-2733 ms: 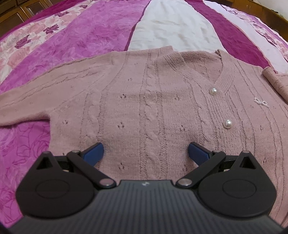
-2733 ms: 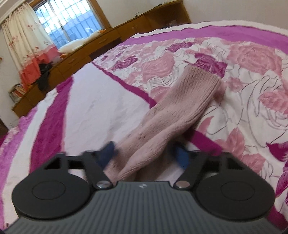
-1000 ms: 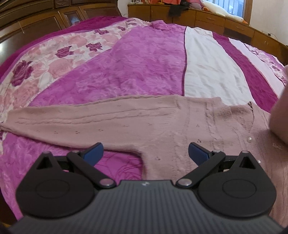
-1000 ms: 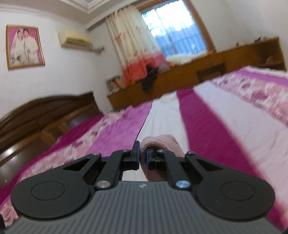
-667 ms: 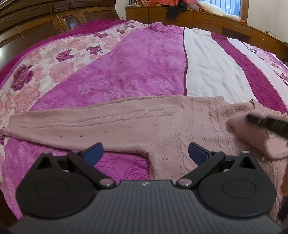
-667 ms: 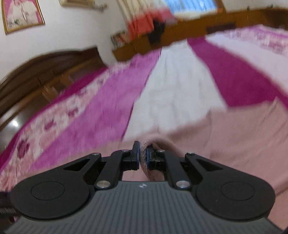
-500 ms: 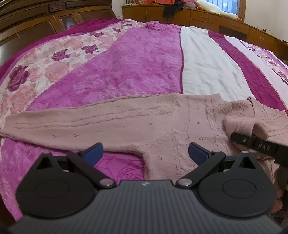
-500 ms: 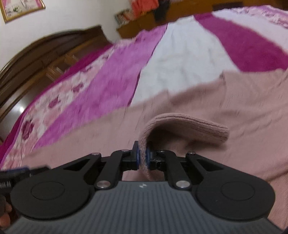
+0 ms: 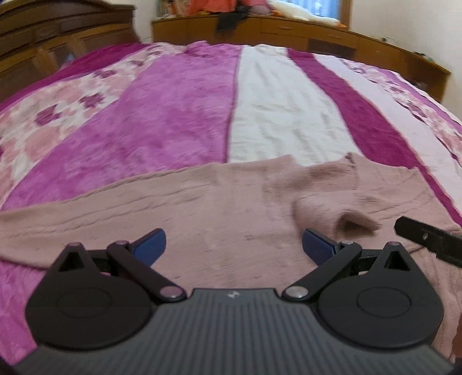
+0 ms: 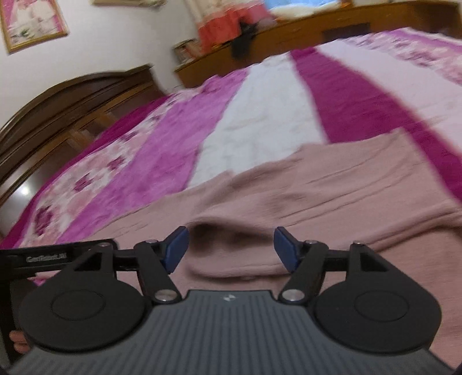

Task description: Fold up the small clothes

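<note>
Left hand-held gripper (image 9: 232, 245) low over one dusty-pink cable-knit cardigan (image 9: 202, 207) spread on the magenta, white and floral bedspread (image 9: 179, 109); jaws apart, empty. Right hand-held gripper (image 10: 229, 249) likewise apart, above the folded-in sleeve cuff (image 10: 228, 245). Only the right view shows the framed picture (image 10: 31, 23).

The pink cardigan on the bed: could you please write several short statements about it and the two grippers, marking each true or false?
1. The right gripper is open. True.
2. The right gripper is clamped on the folded sleeve cuff. False: its jaws are spread and the cuff lies free on the pink cardigan.
3. The left gripper is open above the cardigan. True.
4. The cardigan's other sleeve is folded over the body. False: it lies stretched out sideways on the bedspread.
5. The cardigan is blue. False: it is dusty pink.
</note>
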Action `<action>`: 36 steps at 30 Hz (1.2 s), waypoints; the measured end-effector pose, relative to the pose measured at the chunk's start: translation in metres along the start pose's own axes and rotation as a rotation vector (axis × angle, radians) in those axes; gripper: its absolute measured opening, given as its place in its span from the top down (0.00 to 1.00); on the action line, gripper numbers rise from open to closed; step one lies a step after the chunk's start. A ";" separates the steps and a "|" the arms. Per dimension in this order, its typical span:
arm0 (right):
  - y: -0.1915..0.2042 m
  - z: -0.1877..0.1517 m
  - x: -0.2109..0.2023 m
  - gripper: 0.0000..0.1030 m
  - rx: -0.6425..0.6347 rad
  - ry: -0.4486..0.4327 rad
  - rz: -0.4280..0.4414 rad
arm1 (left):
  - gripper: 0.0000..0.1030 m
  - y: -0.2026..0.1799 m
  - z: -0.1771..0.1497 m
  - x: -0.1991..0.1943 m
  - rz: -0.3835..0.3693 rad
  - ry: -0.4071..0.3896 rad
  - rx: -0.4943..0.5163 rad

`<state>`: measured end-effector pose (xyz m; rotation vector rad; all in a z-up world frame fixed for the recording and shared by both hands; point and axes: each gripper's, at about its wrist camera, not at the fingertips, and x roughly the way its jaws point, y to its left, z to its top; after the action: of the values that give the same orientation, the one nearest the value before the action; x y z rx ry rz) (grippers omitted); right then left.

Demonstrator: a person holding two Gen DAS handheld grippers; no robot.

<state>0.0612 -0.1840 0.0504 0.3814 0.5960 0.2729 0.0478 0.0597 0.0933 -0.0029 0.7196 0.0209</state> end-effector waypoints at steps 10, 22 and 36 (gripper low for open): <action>-0.067 0.002 -0.021 0.29 0.147 -0.027 -0.168 | 0.01 -0.071 0.000 0.033 -0.082 0.015 0.193; -0.086 -0.014 -0.012 0.29 0.200 -0.018 -0.172 | 0.27 -0.111 -0.004 0.080 -0.102 0.027 0.361; -0.086 -0.020 -0.007 0.29 0.195 -0.026 -0.169 | 0.87 -0.053 0.021 0.054 -0.043 -0.083 0.028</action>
<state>0.0560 -0.2585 0.0021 0.5181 0.6278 0.0473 0.1032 0.0077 0.0731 0.0088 0.6362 -0.0301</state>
